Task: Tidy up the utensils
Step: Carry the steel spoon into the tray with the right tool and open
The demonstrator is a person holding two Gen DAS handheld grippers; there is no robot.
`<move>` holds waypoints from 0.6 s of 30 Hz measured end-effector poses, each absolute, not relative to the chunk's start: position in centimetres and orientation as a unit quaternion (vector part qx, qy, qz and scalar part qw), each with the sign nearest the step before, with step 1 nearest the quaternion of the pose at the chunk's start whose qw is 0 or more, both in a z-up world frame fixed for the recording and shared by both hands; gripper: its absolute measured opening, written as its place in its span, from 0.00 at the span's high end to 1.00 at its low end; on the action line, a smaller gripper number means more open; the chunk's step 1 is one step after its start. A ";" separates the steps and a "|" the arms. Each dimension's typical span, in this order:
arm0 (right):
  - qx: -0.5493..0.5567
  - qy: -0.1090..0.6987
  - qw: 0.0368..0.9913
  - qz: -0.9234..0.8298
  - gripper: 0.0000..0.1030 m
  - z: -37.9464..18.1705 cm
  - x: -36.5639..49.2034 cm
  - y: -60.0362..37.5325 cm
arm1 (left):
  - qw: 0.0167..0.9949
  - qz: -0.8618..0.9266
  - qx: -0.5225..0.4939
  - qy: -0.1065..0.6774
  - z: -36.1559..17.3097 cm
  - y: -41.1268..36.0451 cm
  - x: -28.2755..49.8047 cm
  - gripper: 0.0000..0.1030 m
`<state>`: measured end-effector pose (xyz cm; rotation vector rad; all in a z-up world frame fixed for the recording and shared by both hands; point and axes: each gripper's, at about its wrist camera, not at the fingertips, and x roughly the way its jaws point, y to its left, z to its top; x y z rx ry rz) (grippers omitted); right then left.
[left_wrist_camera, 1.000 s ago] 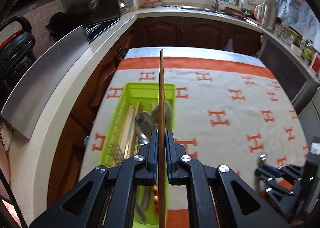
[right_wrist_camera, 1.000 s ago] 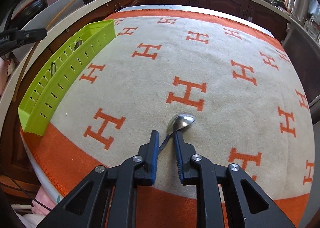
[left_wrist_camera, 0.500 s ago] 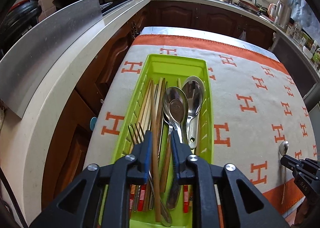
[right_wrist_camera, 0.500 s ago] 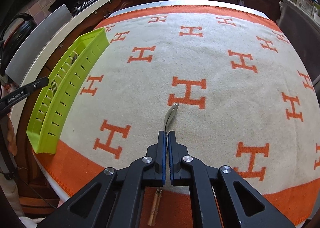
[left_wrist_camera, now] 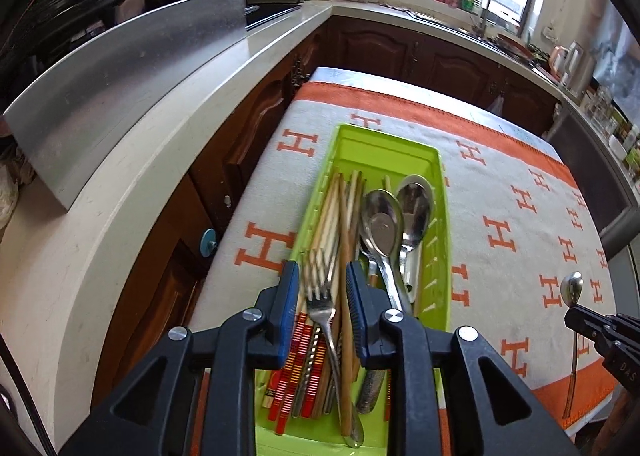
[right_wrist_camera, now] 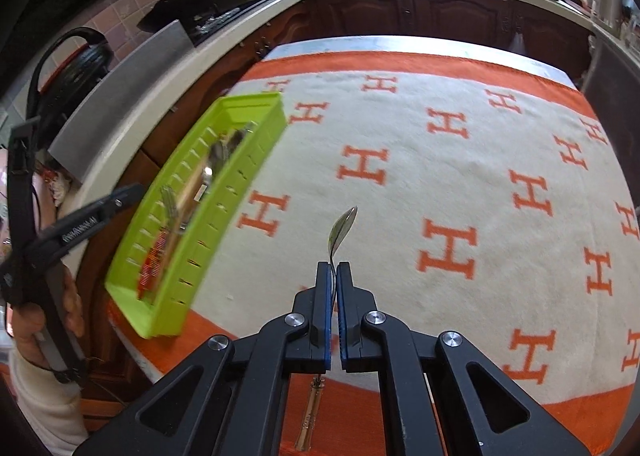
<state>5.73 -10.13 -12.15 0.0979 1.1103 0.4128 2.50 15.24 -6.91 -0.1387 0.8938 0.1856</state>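
A lime-green utensil tray [left_wrist_camera: 384, 143] lies on the table's left side, holding wooden chopsticks [left_wrist_camera: 334, 211], a fork [left_wrist_camera: 320, 296] and two large spoons [left_wrist_camera: 382, 223]. My left gripper [left_wrist_camera: 322, 276] hovers over the tray's near end. Its jaws are opening, a brown chopstick [left_wrist_camera: 345, 340] lying loose in the tray below the gap. My right gripper [right_wrist_camera: 333, 268] is shut on the thin neck of a small metal spoon [right_wrist_camera: 342, 232], held off the cloth with its bowl pointing away. The left wrist view shows that spoon [left_wrist_camera: 572, 288] at the far right.
An orange-and-cream cloth [right_wrist_camera: 440, 175] with H marks covers the table. A pale counter [left_wrist_camera: 120, 215] with a steel panel [left_wrist_camera: 120, 67] runs along the left, and dark cabinets [right_wrist_camera: 400, 11] stand behind. A person's hand [right_wrist_camera: 40, 320] holds the left gripper [right_wrist_camera: 80, 223] beside the tray [right_wrist_camera: 224, 215].
The left gripper tipped down over the tray and let go of the brown chopstick, which now lies in it. The right gripper shut on the small spoon and lifted it off the cloth.
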 end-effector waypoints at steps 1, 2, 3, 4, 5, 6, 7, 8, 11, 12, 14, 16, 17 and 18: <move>0.046 0.521 0.827 0.203 0.98 -11.5 6.0 -9.4 | 0.894 0.093 -0.075 0.431 -6.9 15.7 2.5 0.78; 0.044 0.520 0.827 0.210 0.98 -11.0 6.2 -8.7 | 0.894 0.094 -0.084 0.430 -6.8 16.2 2.4 0.78; 0.040 0.517 0.827 0.218 0.98 -10.4 6.4 -7.8 | 0.894 0.095 -0.090 0.428 -6.7 16.6 2.3 0.78; 0.034 0.514 0.827 0.226 0.98 -9.9 6.6 -6.9 | 0.895 0.098 -0.093 0.425 -6.5 16.9 2.1 0.78; 0.030 0.512 0.826 0.235 0.98 -9.3 6.7 -6.0 | 0.896 0.102 -0.093 0.422 -6.4 17.2 2.1 0.77; 0.027 0.510 0.825 0.244 0.98 -8.8 6.9 -5.0 | 0.896 0.106 -0.093 0.420 -6.2 17.5 2.0 0.76; 0.025 0.507 0.824 0.251 0.98 -8.3 7.1 -4.2 | 0.897 0.112 -0.092 0.418 -6.2 17.8 1.9 0.70; 0.024 0.503 0.825 0.256 0.98 -7.7 7.3 -3.2 | 0.897 0.118 -0.091 0.416 -6.1 18.0 1.8 0.63; 0.028 0.501 0.821 0.273 0.98 -6.5 8.3 -0.3 | 0.897 0.131 -0.093 0.411 -6.1 18.8 1.7 0.59; 0.031 0.503 0.818 0.276 0.98 -6.3 8.8 0.8 | 0.897 0.133 -0.093 0.412 -6.2 18.9 1.7 0.59; 0.029 0.505 0.815 0.283 0.98 -6.0 9.5 2.9 | 0.897 0.134 -0.091 0.412 -6.2 19.1 1.7 0.59; 0.022 0.507 0.813 0.286 0.98 -6.1 10.1 4.7 | 0.897 0.139 -0.085 0.411 -6.2 19.2 1.7 0.59; 0.018 0.510 0.810 0.289 0.98 -6.3 10.4 5.7 | 0.897 0.142 -0.081 0.411 -6.2 19.2 1.6 0.58; 0.014 0.514 0.807 0.290 0.98 -6.7 10.6 6.6 | 0.897 0.145 -0.076 0.411 -6.2 19.2 1.7 0.57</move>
